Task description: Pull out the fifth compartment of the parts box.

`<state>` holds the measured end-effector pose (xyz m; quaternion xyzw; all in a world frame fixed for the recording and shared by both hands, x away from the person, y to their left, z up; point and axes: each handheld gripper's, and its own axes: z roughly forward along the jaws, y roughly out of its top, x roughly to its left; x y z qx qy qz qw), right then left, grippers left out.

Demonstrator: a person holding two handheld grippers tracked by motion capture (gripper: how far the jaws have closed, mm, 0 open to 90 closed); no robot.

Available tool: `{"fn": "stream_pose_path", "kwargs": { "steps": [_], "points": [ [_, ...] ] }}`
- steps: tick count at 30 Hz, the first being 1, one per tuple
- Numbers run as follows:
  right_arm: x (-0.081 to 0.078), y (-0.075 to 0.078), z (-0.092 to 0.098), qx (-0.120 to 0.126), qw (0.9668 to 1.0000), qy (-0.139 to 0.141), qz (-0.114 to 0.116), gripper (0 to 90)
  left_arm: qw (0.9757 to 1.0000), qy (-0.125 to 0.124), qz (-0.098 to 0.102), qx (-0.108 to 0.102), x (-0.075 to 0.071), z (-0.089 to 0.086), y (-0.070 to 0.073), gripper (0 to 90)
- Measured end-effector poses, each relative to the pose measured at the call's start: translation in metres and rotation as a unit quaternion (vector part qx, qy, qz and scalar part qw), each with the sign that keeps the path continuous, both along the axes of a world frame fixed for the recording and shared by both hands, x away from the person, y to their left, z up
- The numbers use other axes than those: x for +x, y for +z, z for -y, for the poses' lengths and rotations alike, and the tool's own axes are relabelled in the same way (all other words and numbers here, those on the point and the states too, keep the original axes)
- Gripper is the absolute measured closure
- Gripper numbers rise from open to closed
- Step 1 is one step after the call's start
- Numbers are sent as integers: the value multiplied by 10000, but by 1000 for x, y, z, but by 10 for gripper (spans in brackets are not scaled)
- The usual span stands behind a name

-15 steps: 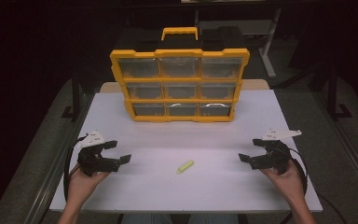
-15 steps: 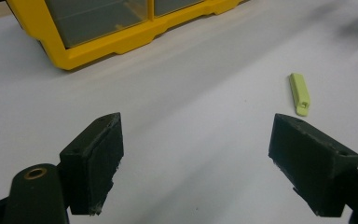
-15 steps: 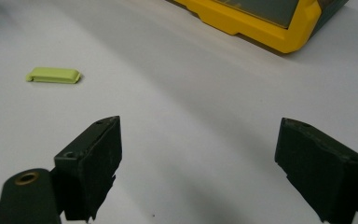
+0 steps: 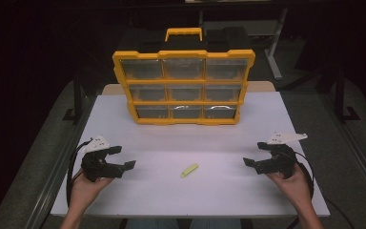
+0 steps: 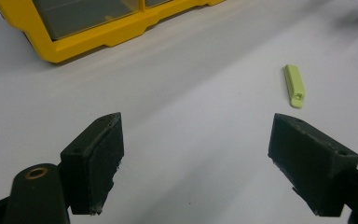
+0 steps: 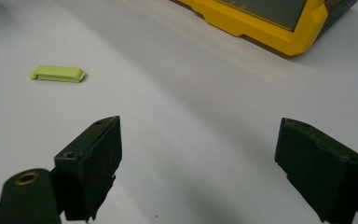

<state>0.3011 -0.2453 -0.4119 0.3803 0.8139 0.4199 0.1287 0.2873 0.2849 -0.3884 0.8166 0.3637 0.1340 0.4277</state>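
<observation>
Left tool [image 4: 123, 158]: jaws spread wide, nothing between them, touching nothing, held over the white tabletop [image 4: 228, 138]. Right tool [image 4: 255, 155]: jaws likewise wide apart and empty. Small lime-green piece [image 4: 189, 170]: flat on the tabletop between both tools, apart from each. Yellow drawer organiser [image 4: 184, 86]: upright at the far edge.

Matt green plastic piece [image 4: 189, 170]; glossy yellow plastic organizer [image 4: 184, 87]; smooth white table [image 4: 248, 133].
</observation>
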Motion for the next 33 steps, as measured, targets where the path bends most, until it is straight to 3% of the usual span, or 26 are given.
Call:
{"fn": "stream_pose_path", "kwargs": {
  "steps": [6,17,27,33],
  "points": [
    [1,-1,0,-16,10000,13,-42,138,10000,-39,-35,-15,2,0,-1,200],
    [0,2,-2,2,10000,44,46,138,9989,-207,-110,-409,3,2,1,228],
    [-2,5,-3,25,9999,81,68,138,9981,-383,-170,-448,6,9,1,248],
    [-1,6,-4,21,9999,130,109,138,9957,-475,-233,-758,9,9,4,264]
  ]
}}
